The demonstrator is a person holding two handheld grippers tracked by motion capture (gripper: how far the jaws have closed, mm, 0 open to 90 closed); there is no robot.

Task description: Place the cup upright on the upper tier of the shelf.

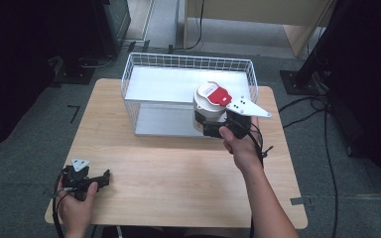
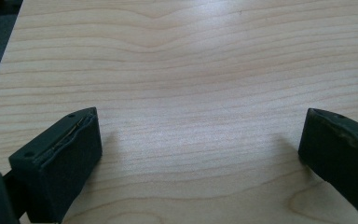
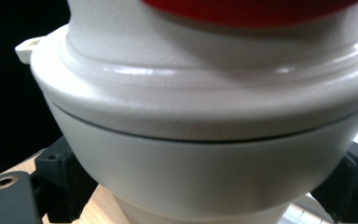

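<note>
One wire basket sits just behind the right gripper, which is clamped on the white tub with a red lid, held at the basket's front edge. Placement looks unfinished. Left gripper, jaws apart, idles on the table.

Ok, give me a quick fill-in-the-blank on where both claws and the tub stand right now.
The right claw is shut on the white ____ with the red-and-white lid.
The left claw is ____, with bare table between its jaws.
The tub is held at the front of the wire ____.

Missing words: tub; open; basket
</note>
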